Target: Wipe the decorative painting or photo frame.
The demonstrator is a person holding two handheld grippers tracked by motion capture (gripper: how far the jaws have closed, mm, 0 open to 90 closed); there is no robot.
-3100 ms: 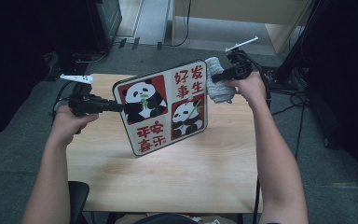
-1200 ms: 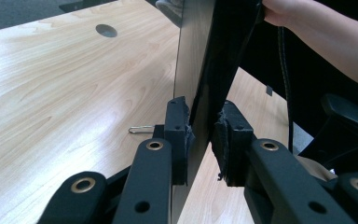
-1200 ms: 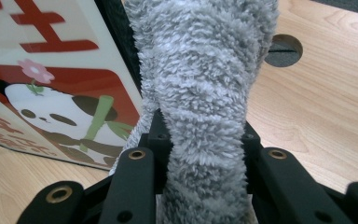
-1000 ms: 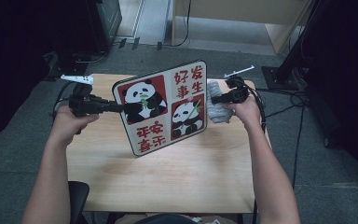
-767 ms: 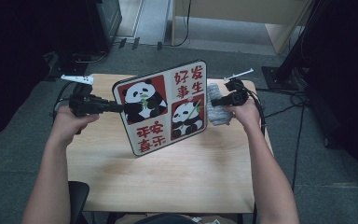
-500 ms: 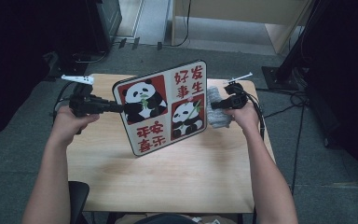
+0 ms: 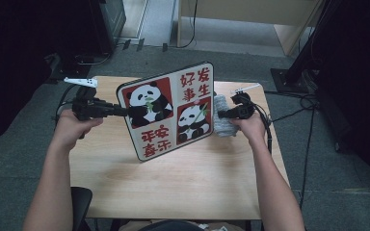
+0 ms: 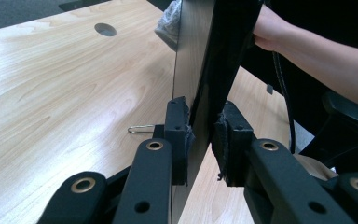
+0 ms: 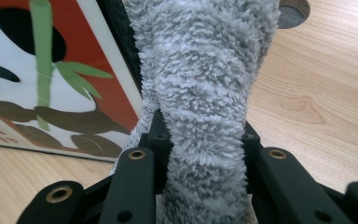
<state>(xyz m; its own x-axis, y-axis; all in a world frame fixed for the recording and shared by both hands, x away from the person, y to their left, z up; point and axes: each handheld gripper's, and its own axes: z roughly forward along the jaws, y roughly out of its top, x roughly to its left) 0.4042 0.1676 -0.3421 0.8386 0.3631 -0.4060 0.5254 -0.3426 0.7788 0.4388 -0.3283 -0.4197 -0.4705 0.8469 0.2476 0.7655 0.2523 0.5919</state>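
A panda picture board (image 7: pixel 171 109) with red characters stands tilted on its lower edge on the wooden table (image 7: pixel 173 187). My left gripper (image 7: pixel 123 111) is shut on the board's left edge; in the left gripper view its pads (image 8: pixel 179 133) squeeze the thin panel (image 8: pixel 200 60) from both sides. My right gripper (image 7: pixel 220 114) is shut on a fluffy grey cloth (image 7: pixel 223 119), which hangs beside the board's right edge. In the right gripper view the cloth (image 9: pixel 205 88) bulges up between the jaws, with the panda print (image 9: pixel 46 79) just to its left.
A round cable hole (image 8: pixel 105 29) is cut in the tabletop beyond the board. A small paper clip (image 8: pixel 140 129) lies on the wood near the left jaw. Cables (image 7: pixel 298 103) trail off the table's right side. A black stand base (image 7: pixel 289 77) sits on the floor at right.
My right gripper with the grey cloth has come down along the board's right edge, from near the top corner to about mid-height. The left gripper and the board have stayed put.
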